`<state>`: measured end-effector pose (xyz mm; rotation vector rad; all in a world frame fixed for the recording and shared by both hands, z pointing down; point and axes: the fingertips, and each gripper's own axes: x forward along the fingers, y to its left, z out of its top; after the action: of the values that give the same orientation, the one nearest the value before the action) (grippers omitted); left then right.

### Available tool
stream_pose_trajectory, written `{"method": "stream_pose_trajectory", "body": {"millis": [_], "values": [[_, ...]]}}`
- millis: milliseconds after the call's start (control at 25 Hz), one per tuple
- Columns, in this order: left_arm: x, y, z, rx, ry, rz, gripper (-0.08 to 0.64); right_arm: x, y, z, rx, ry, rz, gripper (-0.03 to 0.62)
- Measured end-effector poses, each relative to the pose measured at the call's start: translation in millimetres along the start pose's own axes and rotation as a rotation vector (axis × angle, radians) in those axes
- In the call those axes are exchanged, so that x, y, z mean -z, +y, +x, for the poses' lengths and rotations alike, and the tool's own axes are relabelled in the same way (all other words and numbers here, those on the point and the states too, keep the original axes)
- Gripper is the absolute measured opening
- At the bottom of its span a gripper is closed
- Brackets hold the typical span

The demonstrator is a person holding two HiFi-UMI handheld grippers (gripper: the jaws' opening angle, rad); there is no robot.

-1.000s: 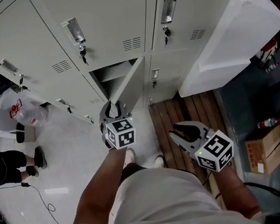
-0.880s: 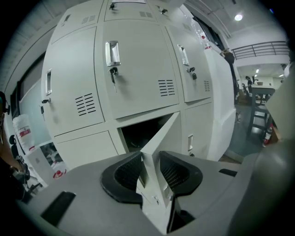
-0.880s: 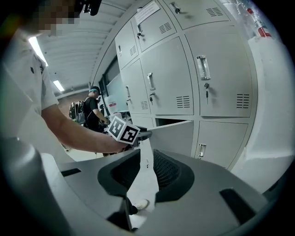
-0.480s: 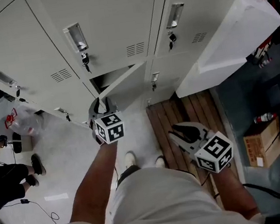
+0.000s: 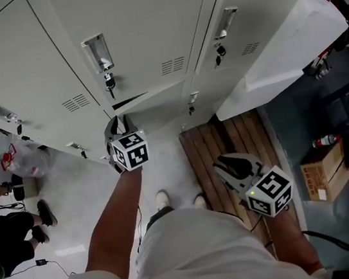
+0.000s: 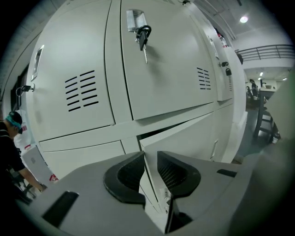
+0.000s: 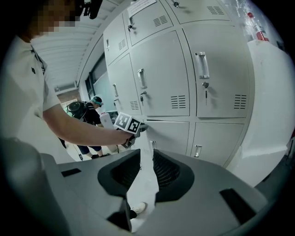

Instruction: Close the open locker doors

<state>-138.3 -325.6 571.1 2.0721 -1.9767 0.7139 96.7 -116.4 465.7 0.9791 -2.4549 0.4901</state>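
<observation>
Grey lockers (image 5: 145, 29) line the wall, where one lower locker door (image 6: 193, 138) stands slightly ajar. The left gripper (image 6: 150, 159) meets its free edge; its jaws have just been closing, narrowly apart around that edge. Nearby, the right gripper (image 7: 146, 159) hangs above wooden slats (image 5: 207, 143), jaws spread and empty.

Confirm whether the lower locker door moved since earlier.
Yes: lower locker door swung inward, now nearly shut beneath the keyed upper door.
</observation>
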Motion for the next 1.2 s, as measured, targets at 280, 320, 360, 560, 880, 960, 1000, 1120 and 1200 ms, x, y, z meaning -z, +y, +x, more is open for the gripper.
{"method": "stream_pose_trajectory", "body": {"millis": [280, 320, 360, 560, 880, 960, 1000, 1120, 1200], "values": [[-6.9, 7.9, 16.0, 0.021, -0.008, -0.013, 0.094, -10.1, -0.6, 15.6, 0.027, 0.002, 0.013, 0.086], [-7.4, 8.8, 17.3, 0.026, -0.006, -0.017, 0.094, -10.8, -0.6, 17.7, 0.03, 0.003, 0.015, 0.086], [-7.7, 9.4, 18.3, 0.03, -0.004, -0.022, 0.092, -11.5, -0.5, 19.8, 0.033, 0.005, 0.018, 0.086], [-9.7, 10.6, 21.6, 0.049, -0.001, -0.033, 0.091, -13.9, 1.0, 32.4, 0.035, 0.014, 0.024, 0.086], [-11.8, 11.7, 25.6, 0.046, 0.022, -0.061, 0.091, -20.3, 5.7, 49.8, 0.027, 0.014, 0.028, 0.086], [-11.6, 12.5, 26.0, 0.05, 0.024, -0.073, 0.091, -22.4, 6.9, 53.5, 0.025, 0.012, 0.027, 0.086], [-11.4, 12.5, 26.1, 0.055, 0.028, -0.084, 0.091, -22.9, 7.4, 54.8, 0.024, 0.012, 0.027, 0.086], [-10.6, 12.5, 26.0, 0.072, 0.05, -0.137, 0.091, -23.7, 9.1, 59.2, 0.024, 0.014, 0.025, 0.086], [-11.8, 13.8, 26.3, 0.085, 0.072, -0.194, 0.091, -25.6, 10.7, 62.9, 0.019, 0.013, 0.023, 0.086]]}}
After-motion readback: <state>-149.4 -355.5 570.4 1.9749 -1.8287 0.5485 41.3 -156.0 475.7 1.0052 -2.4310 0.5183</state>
